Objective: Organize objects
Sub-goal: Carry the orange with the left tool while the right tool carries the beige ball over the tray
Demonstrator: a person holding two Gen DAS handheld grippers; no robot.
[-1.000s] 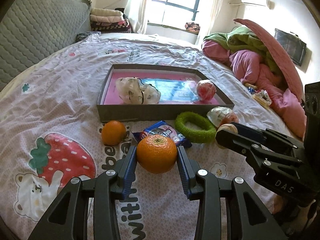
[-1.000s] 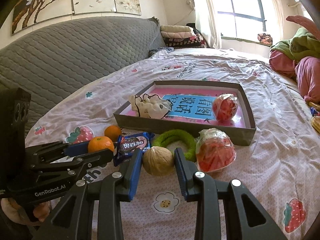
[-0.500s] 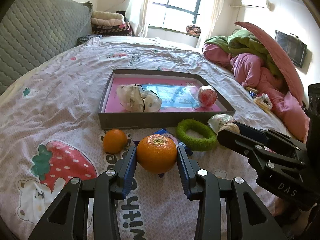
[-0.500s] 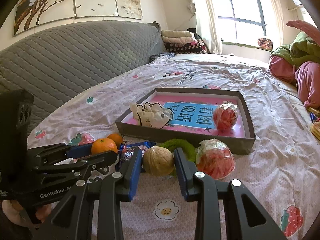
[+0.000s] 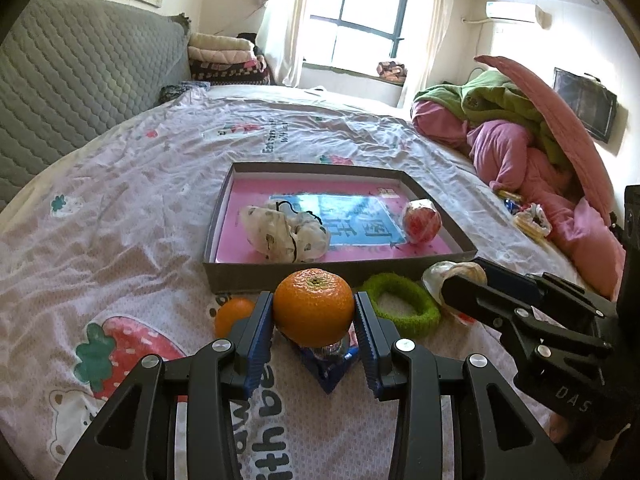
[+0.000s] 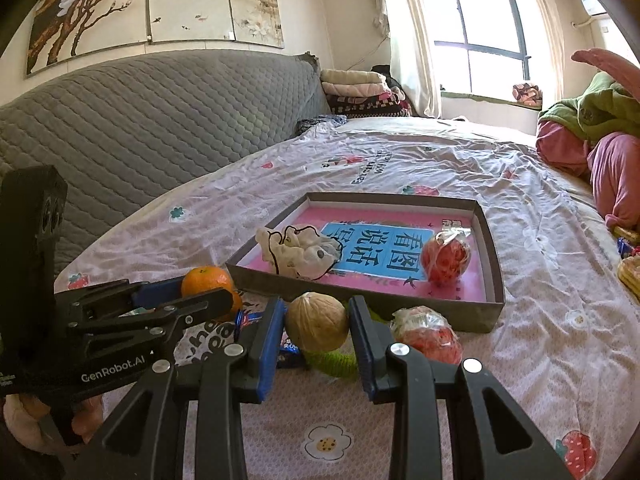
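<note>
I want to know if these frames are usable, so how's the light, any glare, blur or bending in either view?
Left wrist view: the bright window is blown out, the black fisheye rim darkens the corners, and the round orange tangerine in the left gripper is sharp. Right wrist view: the window glares likewise, the grey quilted headboard bows, and the tan walnut is sharp.

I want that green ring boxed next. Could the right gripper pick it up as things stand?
Probably not: the right gripper is shut on a walnut, so its jaws are full. The green ring lies just ahead of it, uncovered.
</note>
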